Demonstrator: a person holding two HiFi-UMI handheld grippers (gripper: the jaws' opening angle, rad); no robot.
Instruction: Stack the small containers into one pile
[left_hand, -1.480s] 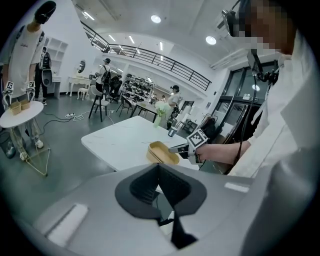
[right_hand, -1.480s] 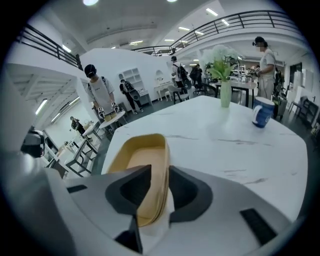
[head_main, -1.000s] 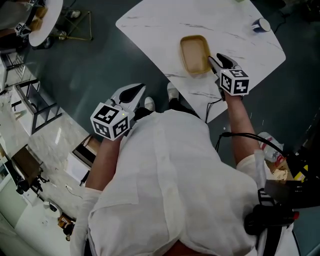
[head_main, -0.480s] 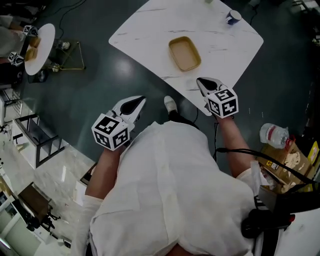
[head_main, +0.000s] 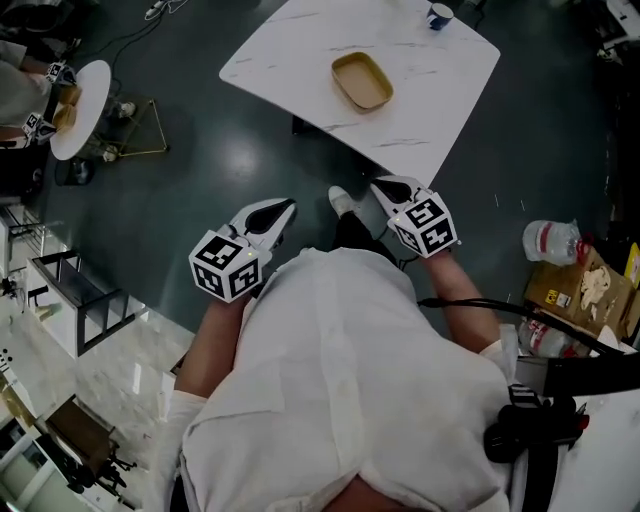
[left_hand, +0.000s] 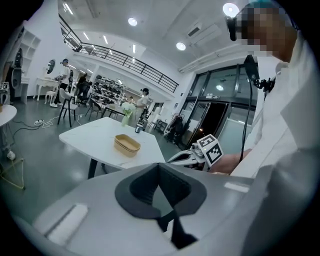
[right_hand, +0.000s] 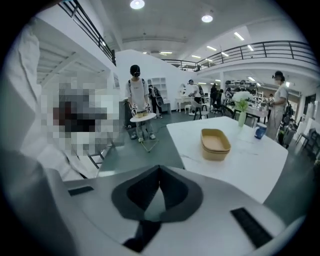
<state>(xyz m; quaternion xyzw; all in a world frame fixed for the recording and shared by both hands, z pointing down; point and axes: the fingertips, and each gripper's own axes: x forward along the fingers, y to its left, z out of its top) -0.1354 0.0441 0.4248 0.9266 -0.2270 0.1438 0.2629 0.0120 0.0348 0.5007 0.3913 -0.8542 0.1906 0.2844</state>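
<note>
The jaws of the left gripper (left_hand: 159, 167) meet with nothing between them. Those of the right gripper (right_hand: 159, 171) are likewise pressed together and empty. Both hang by the person's waist, well apart from the white marbled surface (head_main: 420, 110). On it the tan oval plastic containers (right_hand: 215, 143) sit nested as one pile, so the stacking looks finished.

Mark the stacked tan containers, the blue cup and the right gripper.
stacked tan containers (right_hand: 215, 150): right gripper view, on the side wall facing the camera.
blue cup (right_hand: 259, 132): right gripper view, on its side.
right gripper (head_main: 383, 187): head view, at its shut jaw tips.
</note>
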